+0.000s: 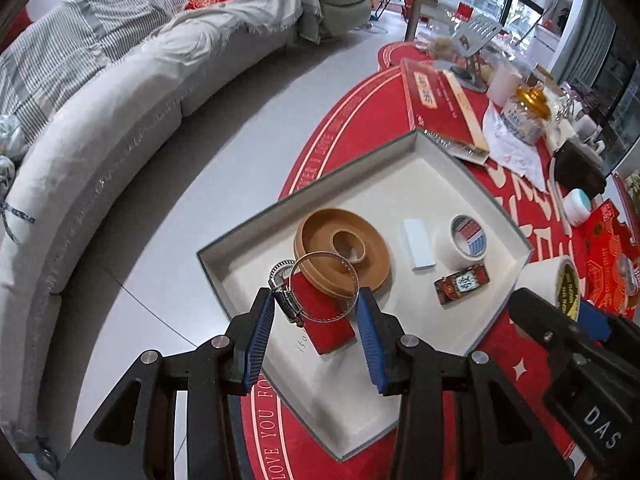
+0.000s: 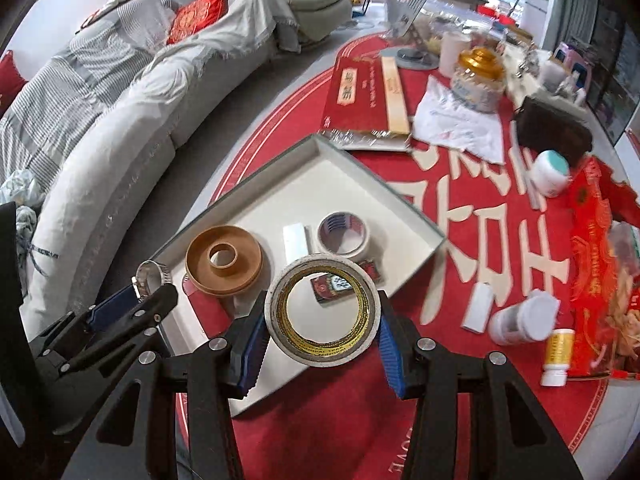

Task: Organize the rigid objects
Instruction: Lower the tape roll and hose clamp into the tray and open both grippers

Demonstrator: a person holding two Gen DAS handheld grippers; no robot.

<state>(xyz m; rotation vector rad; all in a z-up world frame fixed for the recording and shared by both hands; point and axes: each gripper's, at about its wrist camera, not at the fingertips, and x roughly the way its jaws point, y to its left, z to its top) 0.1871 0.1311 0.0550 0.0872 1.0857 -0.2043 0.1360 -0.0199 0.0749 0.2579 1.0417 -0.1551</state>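
Note:
A shallow white tray lies on the red round table. In it are a tan ring-shaped dish, a white block, a small tape roll, a small red tin and a red card. My left gripper is shut on a metal hose clamp, held above the tray's near corner. My right gripper is shut on a large white tape roll, held above the tray's near edge.
On the table beyond the tray lie a long red box, a gold-lidded jar, white paper, a brown pouch, a white-teal jar, a white lighter, pill bottles and red packaging. A grey sofa stands left.

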